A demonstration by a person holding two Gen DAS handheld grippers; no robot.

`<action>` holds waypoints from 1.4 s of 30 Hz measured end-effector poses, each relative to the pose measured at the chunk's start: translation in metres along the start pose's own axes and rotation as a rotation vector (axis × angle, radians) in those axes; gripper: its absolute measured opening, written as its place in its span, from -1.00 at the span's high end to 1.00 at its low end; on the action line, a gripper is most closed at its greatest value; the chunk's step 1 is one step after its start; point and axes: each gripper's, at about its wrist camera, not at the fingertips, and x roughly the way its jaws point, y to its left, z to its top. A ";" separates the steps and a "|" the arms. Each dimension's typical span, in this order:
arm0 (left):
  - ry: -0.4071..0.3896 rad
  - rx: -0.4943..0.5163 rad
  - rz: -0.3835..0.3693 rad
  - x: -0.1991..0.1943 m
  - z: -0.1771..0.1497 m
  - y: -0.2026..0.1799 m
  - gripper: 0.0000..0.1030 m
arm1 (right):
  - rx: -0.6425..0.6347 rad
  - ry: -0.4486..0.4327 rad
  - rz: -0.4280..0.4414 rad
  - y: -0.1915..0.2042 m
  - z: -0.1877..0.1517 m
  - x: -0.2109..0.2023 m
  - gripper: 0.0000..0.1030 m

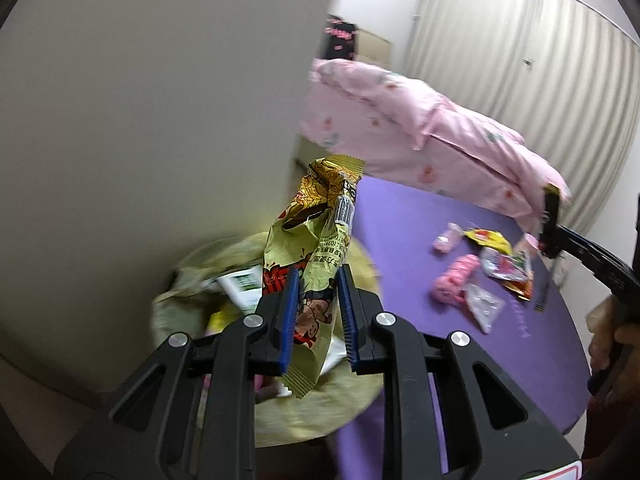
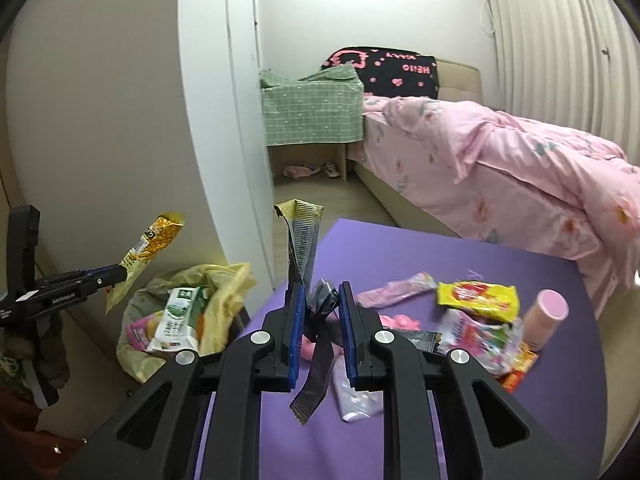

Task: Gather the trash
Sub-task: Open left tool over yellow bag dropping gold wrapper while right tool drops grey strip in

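Both wrappers are feather-light, crinkly and limp — pinch mid-body. Left tongs clamp the yellow wrapper over the trash bag; right tongs clamp the silver wrapper above the tabletop.

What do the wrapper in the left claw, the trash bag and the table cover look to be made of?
Wrapper: thin glossy printed plastic film, probably foil-lined; crimped serrated ends, creases.
Trash bag: thin, translucent yellowish plastic; crumpled, contents show through.
Table cover: matte purple, likely fabric or foam mat; no glare, hard to tell.
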 end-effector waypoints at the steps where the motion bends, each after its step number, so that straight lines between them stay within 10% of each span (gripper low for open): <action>1: 0.017 -0.022 0.004 0.003 -0.001 0.011 0.65 | -0.005 0.005 0.008 0.005 0.001 0.005 0.66; 16: 0.339 0.000 0.099 0.121 -0.046 0.026 0.65 | -0.044 0.090 0.025 0.033 -0.009 0.041 0.67; 27: 0.208 -0.100 -0.040 0.062 -0.036 0.043 0.15 | -0.073 0.112 0.086 0.060 -0.004 0.060 0.67; 35: -0.018 -0.137 0.138 -0.016 -0.018 0.073 0.07 | -0.186 0.130 0.194 0.134 0.007 0.096 0.67; 42: -0.065 -0.175 0.205 -0.044 -0.025 0.102 0.05 | -0.227 0.196 0.261 0.185 -0.004 0.139 0.66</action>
